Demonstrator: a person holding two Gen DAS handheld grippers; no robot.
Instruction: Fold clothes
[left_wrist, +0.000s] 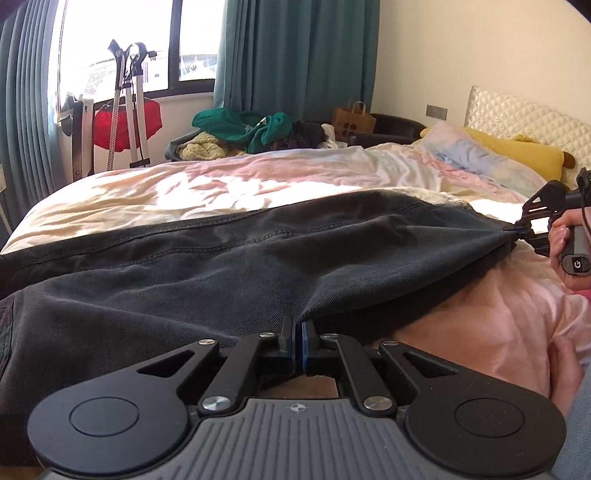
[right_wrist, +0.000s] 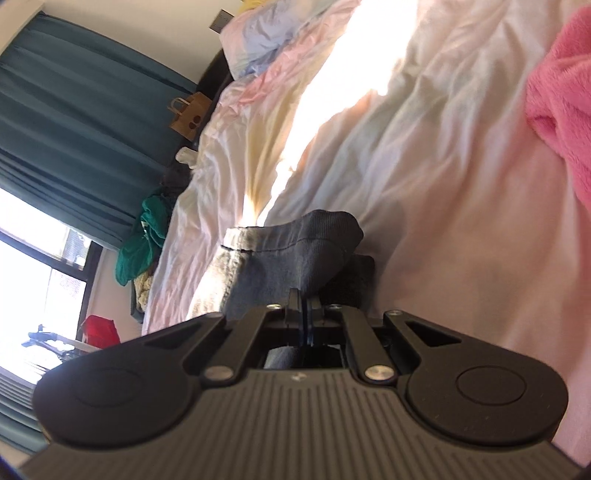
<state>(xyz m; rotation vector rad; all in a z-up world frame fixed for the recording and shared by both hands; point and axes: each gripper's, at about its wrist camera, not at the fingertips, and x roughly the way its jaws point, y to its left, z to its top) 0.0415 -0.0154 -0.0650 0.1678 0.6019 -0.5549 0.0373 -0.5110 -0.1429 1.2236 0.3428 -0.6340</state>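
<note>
The left gripper (left_wrist: 298, 326) is clamped on the near edge of the dark jeans (left_wrist: 207, 266), which lie spread across the bed (left_wrist: 221, 184). The right gripper (right_wrist: 305, 306) pinches another part of the jeans (right_wrist: 295, 243) — seen from the left wrist, it (left_wrist: 515, 232) draws the cloth to a taut point. The jeans' left end runs out of frame. A pink cloth (right_wrist: 565, 99) is cut off at the edge.

Bed (left_wrist: 155, 192) with dark trousers (left_wrist: 221, 266) ahead of the left tongs, pillows (left_wrist: 480, 155) beyond the right tongs, pink cloth (right_wrist: 561, 103).
</note>
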